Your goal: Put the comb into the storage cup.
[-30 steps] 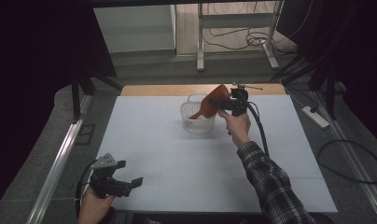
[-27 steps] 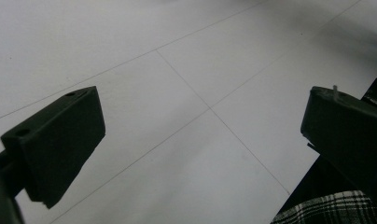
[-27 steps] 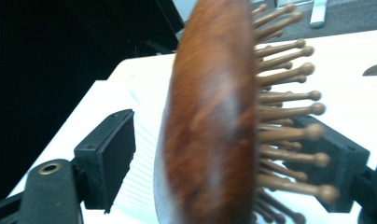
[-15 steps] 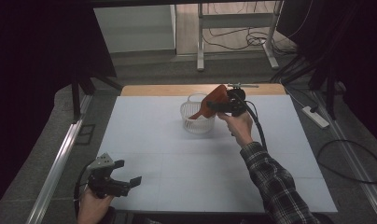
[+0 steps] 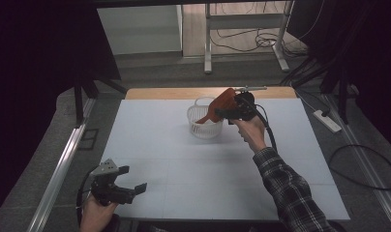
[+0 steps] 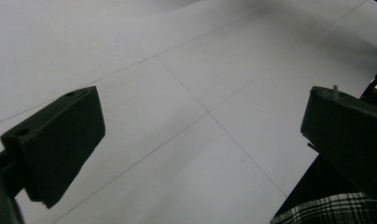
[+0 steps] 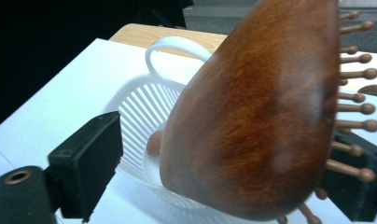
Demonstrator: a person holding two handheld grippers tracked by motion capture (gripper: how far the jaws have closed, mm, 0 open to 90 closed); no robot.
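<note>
Hairbrush (image 5: 221, 104) between raised right claw (image 5: 221, 114) pads

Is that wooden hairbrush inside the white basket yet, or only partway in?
Partway in. The hairbrush leans with its handle end down in the basket, while its broad head sticks up above the rim, between the right gripper's fingers.

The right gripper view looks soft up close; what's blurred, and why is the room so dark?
Right gripper view: the wooden hairbrush sits near the lens, its back soft with a pale sheen. High view: the white table is lit, the surroundings nearly black. Left gripper view: even light, soft shadows.
</note>
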